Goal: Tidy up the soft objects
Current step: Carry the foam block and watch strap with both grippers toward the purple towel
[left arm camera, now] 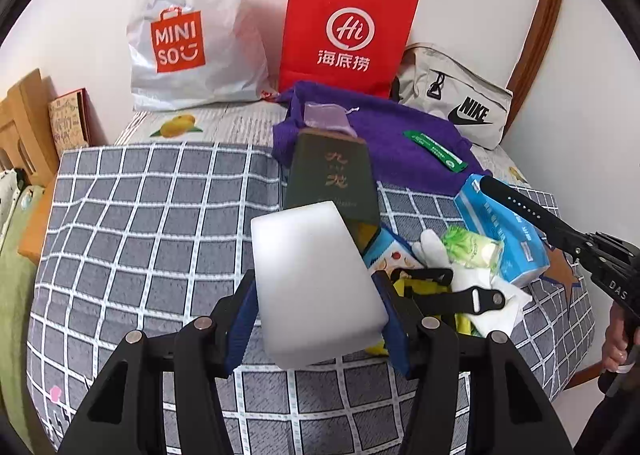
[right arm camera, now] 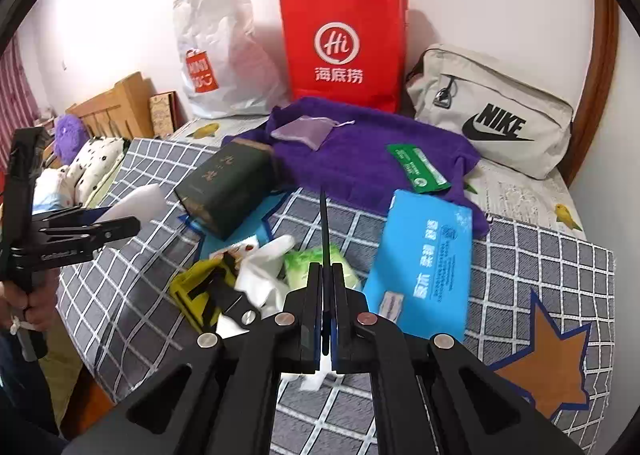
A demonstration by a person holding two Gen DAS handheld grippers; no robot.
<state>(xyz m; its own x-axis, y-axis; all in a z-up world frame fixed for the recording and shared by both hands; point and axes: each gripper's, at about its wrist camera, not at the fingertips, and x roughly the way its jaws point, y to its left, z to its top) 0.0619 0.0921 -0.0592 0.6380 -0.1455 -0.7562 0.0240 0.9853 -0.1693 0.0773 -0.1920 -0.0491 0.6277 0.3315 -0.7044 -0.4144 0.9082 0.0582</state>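
**Sponge block up in the left jaws, strap pinched in the right**

Sponge block [left arm camera: 316,287], white and squashy, sits nearest the lens, clamped between the blue pads of the left gripper [left arm camera: 316,307]. The jaws stand about half apart because the block fills that gap, and it's held clear above the checked blanket [left arm camera: 152,215], likely so it can be carried off without dragging the pile.

Over on the other hand, the right gripper [right arm camera: 329,283] has its jaws pressed together on a thin black strap [right arm camera: 325,223], which sticks straight out ahead of the fingers. A flat strap needs a tight pinch, so that grip makes sense.

Just beyond both tools lies the jumble: yellow-and-black item [right arm camera: 200,291], white cloth [right arm camera: 264,279], a green wrapped pack [left arm camera: 474,249] and the blue tissue pack [right arm camera: 424,255], all touching or overlapping.

A dark green box [left arm camera: 334,179] lies behind them, tipped on its side.

Farther back, a purple towel [right arm camera: 360,159] is spread flat with a small lilac pouch [right arm camera: 302,133] and a green label on it.

Against the wall stand the white Miniso bag [left arm camera: 192,35], red paper bag [left arm camera: 344,31] and grey Nike bag [right arm camera: 492,115], upright and open-topped, probably the sorting targets.
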